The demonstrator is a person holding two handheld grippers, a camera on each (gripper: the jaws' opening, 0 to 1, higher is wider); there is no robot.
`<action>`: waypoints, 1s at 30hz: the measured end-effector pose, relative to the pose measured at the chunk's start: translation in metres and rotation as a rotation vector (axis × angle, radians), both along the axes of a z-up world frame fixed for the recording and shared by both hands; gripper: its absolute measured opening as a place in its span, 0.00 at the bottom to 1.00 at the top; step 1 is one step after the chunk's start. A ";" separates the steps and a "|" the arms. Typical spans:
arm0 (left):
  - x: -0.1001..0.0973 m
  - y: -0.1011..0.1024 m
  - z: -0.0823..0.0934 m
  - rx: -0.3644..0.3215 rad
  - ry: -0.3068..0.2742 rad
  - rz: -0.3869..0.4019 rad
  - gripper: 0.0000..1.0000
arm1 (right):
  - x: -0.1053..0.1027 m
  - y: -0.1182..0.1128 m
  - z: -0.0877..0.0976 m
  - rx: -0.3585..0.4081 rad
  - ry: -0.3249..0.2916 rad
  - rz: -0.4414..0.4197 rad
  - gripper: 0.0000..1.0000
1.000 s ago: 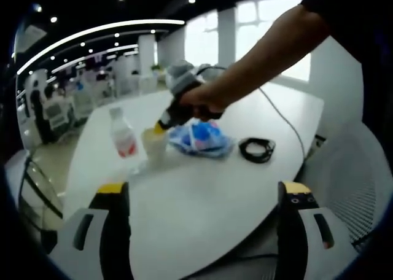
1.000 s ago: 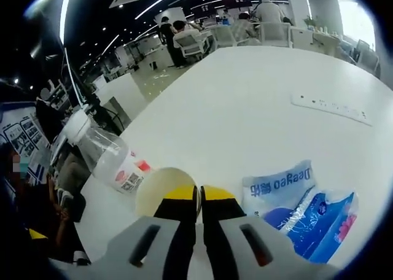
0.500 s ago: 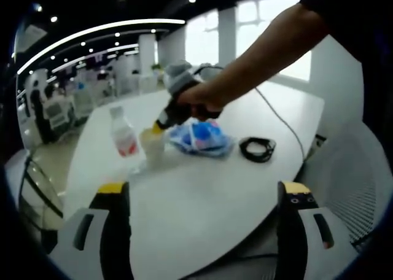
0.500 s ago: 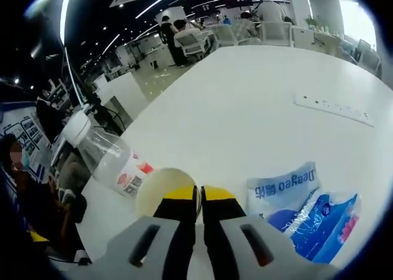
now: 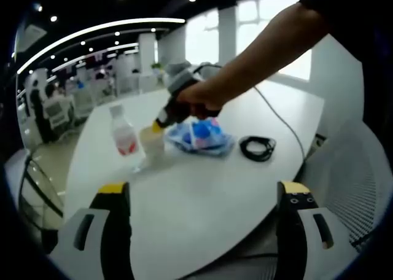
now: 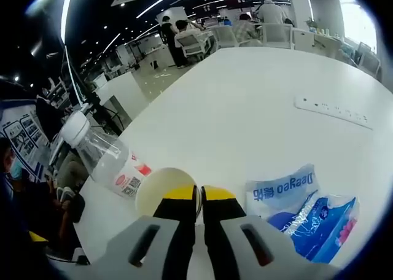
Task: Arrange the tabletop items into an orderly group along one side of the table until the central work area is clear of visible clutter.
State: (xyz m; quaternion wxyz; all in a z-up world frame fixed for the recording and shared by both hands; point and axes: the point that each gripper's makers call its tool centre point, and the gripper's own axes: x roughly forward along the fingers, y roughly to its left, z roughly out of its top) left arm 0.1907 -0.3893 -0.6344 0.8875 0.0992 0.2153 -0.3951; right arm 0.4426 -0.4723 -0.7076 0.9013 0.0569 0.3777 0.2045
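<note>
Your right gripper (image 6: 197, 194) has its yellow-tipped jaws pinched together on the near rim of the pale cup (image 6: 164, 186), which stands on the white table (image 6: 258, 108). In the left gripper view your hand (image 5: 198, 99) grips that tool above the cup (image 5: 152, 143). Just beside the cup stands a clear plastic bottle (image 6: 101, 154) (white cap, red label). On the cup's other side lies a blue wipes packet (image 6: 304, 203), with a coiled black cable (image 5: 256, 148) near it. A white power strip (image 6: 332, 112) lies well apart. Your left gripper (image 5: 201, 191) hangs with jaws spread wide, holding nothing, over the table's near edge.
</note>
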 end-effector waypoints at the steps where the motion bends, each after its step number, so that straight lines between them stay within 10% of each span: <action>1: 0.000 0.000 0.000 0.000 0.000 0.000 0.96 | 0.000 0.000 0.000 0.002 0.004 0.001 0.02; 30: -0.001 -0.001 0.002 -0.007 -0.014 -0.003 0.97 | -0.007 -0.006 0.022 0.065 -0.029 -0.024 0.26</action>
